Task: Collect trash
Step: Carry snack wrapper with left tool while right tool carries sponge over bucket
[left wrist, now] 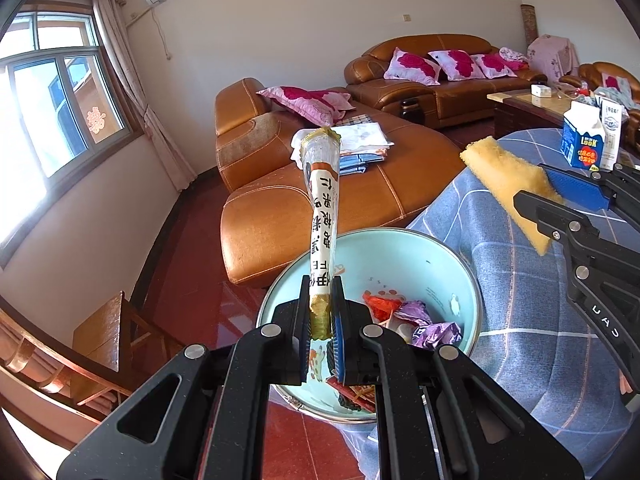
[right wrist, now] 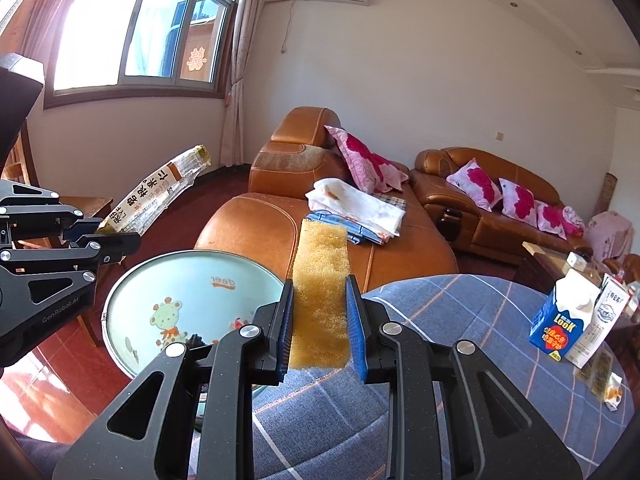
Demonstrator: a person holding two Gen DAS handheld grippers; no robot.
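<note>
The left tongs (left wrist: pixel 320 316) are clenched on the gold end of a long wrapper (left wrist: pixel 322 216), which stands up from the pads toward 12 o'clock, its printed white band and clear upper part ending in a crimped gold tip. The right tongs (right wrist: pixel 320 328) grip a yellow sponge (right wrist: pixel 320 292) between their blue pads (right wrist: pixel 356 328); the sponge runs flat out beyond the fingers toward 12 o'clock.

In the left wrist view the wrapper is held over a pale blue bin (left wrist: pixel 436 264), whose open mouth lies directly beneath the tongs. Inside it sit crumpled red (left wrist: pixel 380 304) and purple wrappers (left wrist: pixel 436 332). The right tongs and sponge enter this view at 3 o'clock, above the desk (left wrist: pixel 532 320), which wears a blue checked cloth and stands just beside the bin at its 3 o'clock side.

In the right wrist view the sponge is over the desk's near edge, with the bin at 9 o'clock, showing a cartoon giraffe (right wrist: pixel 168 320) on its inner wall. The left tongs and wrapper show at 9 to 10 o'clock, above the bin's far rim. A blue and white carton (right wrist: pixel 568 320) stands upright on the desk at 3 o'clock, with small packets (right wrist: pixel 604 376) lying next to it.

Beyond, at 12 o'clock, an orange leather sofa (right wrist: pixel 280 220) carries folded cloths (right wrist: pixel 356 208) and pink flowered cushions (right wrist: pixel 368 160). The floor (left wrist: pixel 192 256) is red tile.
</note>
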